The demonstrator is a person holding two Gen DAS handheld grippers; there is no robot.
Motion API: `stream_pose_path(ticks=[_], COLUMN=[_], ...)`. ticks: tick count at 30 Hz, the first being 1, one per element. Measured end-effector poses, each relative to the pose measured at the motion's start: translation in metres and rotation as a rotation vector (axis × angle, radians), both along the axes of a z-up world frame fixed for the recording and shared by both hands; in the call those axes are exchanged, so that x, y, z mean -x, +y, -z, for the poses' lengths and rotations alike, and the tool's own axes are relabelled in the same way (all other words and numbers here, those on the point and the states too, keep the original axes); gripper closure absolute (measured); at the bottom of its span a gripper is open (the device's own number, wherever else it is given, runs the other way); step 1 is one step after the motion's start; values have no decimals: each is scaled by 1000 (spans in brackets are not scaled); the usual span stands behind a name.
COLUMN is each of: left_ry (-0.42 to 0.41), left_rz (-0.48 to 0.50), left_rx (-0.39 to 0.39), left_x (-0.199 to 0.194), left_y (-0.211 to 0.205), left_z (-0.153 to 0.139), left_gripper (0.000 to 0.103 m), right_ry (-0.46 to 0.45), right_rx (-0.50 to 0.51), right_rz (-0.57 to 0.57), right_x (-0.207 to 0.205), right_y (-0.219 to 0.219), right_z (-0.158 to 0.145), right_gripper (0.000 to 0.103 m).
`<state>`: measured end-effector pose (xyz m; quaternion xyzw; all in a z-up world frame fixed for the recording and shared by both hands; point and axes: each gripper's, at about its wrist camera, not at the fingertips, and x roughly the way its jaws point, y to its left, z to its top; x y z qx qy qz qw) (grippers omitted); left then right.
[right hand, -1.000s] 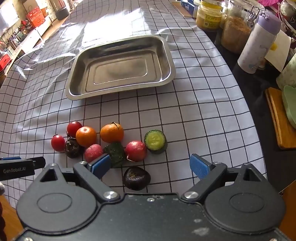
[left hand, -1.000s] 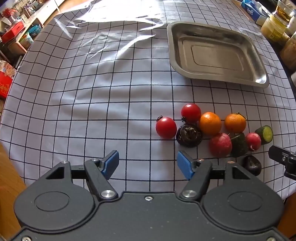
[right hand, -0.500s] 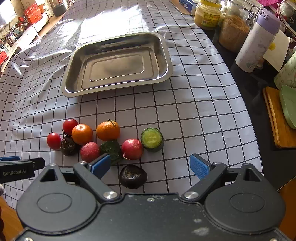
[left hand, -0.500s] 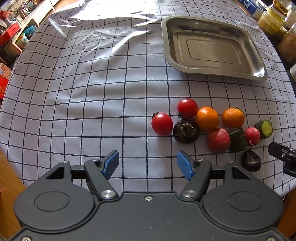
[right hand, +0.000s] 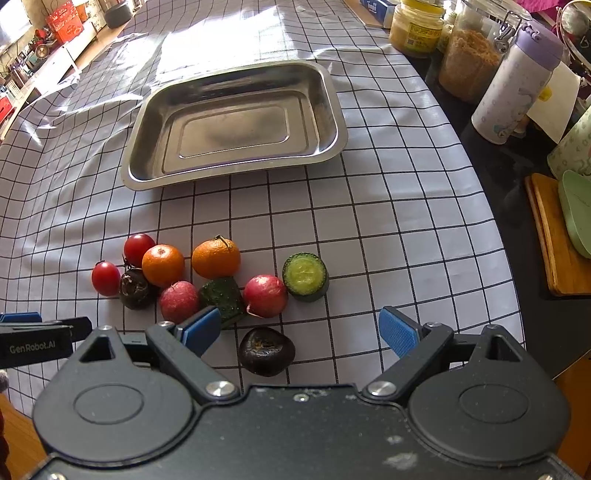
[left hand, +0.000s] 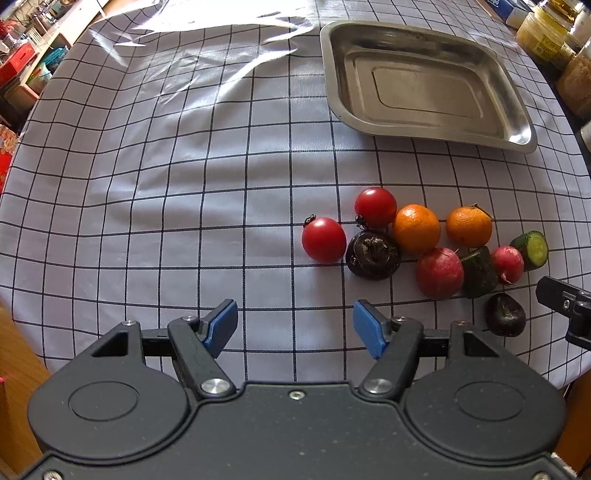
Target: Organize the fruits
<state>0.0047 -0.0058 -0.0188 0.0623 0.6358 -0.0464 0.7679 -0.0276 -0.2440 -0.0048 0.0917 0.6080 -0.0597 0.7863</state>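
Note:
A cluster of produce lies on the checked tablecloth near the front edge: two red tomatoes point(left hand: 323, 240) point(left hand: 375, 206), two oranges point(left hand: 416, 228) point(left hand: 469, 226), dark round fruits point(left hand: 373, 254) point(right hand: 266, 350), red radishes point(right hand: 265, 296) point(right hand: 179, 301) and cucumber pieces point(right hand: 306, 276) point(right hand: 222, 296). An empty steel tray point(left hand: 513, 137) point(right hand: 236, 170) sits behind them. My left gripper point(left hand: 295, 328) is open, hovering short of the tomatoes. My right gripper point(right hand: 300, 330) is open, with the near dark fruit just ahead between its fingers, untouched.
Jars point(right hand: 417, 26) point(right hand: 469, 62), a lilac-capped bottle point(right hand: 515, 79) and a wooden board point(right hand: 557, 236) stand off the table's right side. Shelves and red boxes point(left hand: 14, 66) fill the far left. The cloth left of the fruit is bare.
Both grippers have drawn back slightly and tilted; the fruit cluster and tray sit a little lower and closer in view. Nothing was grasped or moved.

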Motion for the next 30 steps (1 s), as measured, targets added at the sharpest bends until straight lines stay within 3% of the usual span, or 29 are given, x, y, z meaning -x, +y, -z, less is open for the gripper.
stream_pose_path(ticks=[30], left_ry=[23], left_rz=[13], left_rx=[-2], left_x=[4], left_y=[-5], left_z=[4], left_gripper=[33], right_ry=[23], right_rx=[1], right_rz=[-5], right_x=[0], right_y=[-1], right_z=[3], right_gripper=[7])
